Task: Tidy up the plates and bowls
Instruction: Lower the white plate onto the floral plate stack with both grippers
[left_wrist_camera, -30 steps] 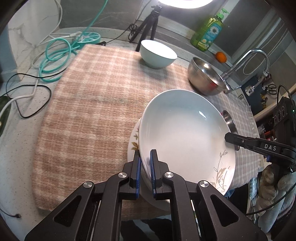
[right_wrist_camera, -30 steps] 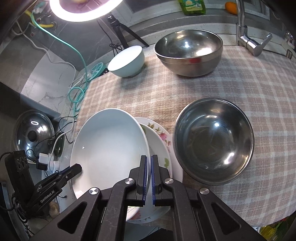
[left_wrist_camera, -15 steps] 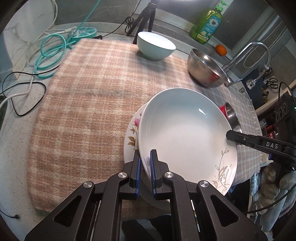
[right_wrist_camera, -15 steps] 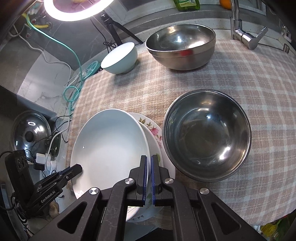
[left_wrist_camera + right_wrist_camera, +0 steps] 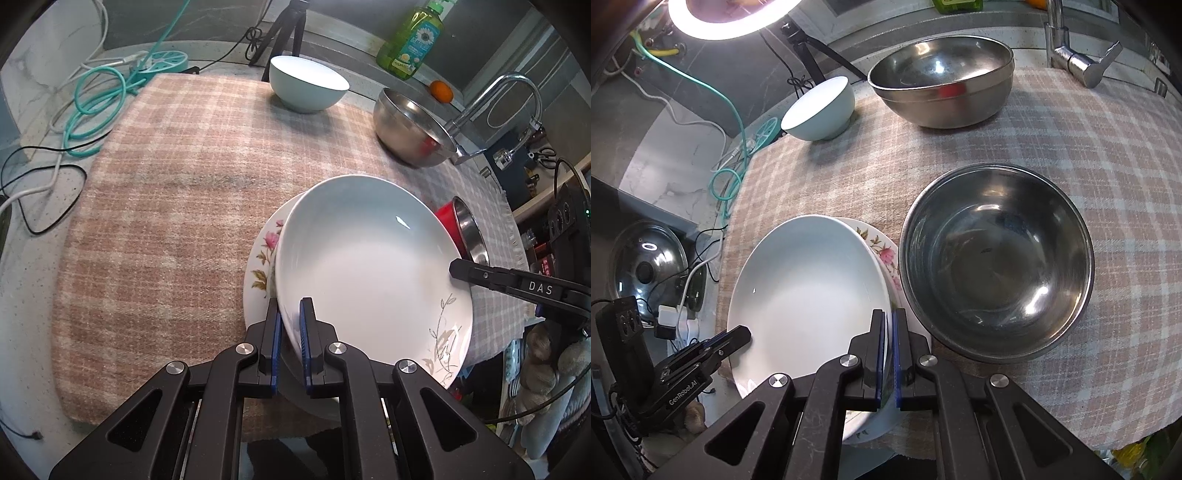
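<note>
**White plate held at both rims over the floral plate**

The left gripper (image 5: 290,345) is clamped on the near rim of the white plate (image 5: 369,266), one blue pad above the rim and one below. The right gripper (image 5: 889,354) pinches the opposite rim of the same plate in the same way, so the plate hangs between the two tools, tilted, with its far edge low. Directly beneath it lies the floral plate (image 5: 264,258) on the checked cloth (image 5: 166,206), offset so that its pink flowers show at one side. Whether the white plate's low edge already touches the floral plate cannot be told.

Just beside this pair, on the right gripper's side, stands a steel bowl (image 5: 997,262). Farther back sit a larger steel bowl (image 5: 942,79) and a pale blue bowl (image 5: 820,109), well apart from the plates.

The likely step is seating the white plate squarely on the floral one. The risks come from the thin rim grips: glazed ceramic could slip from the pads if the two hands drift apart or twist unevenly. Letting go while the plate is tilted or off-centre could make it slide off the floral plate, toward the cloth's near edge or against the steel bowl's rim.
</note>
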Tool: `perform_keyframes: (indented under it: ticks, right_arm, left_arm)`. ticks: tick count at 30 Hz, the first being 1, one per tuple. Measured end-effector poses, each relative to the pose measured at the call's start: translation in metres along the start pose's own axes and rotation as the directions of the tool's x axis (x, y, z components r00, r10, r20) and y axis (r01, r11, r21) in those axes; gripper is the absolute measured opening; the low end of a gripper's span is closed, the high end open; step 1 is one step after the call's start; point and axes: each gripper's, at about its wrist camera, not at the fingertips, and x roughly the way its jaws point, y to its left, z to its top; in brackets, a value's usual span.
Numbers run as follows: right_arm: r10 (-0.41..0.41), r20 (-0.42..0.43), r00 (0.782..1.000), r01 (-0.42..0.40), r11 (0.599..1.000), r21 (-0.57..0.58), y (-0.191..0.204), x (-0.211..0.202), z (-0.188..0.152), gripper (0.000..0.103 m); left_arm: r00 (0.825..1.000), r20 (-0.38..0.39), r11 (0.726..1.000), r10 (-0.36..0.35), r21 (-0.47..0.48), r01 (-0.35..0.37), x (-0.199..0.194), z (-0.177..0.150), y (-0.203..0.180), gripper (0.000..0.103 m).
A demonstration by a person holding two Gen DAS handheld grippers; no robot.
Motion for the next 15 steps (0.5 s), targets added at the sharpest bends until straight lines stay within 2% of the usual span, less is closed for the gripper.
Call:
perform_keyframes:
  ticks: [15]
  right_arm:
    - [-0.007,-0.009,1.000,0.007,1.000,0.000,-0.0022,0.0043,-0.0020,0.004]
  left_arm:
    - [1.000,0.005,0.999,0.027,0.033,-0.027,0.0014,0.0009,-0.0043,0.007]
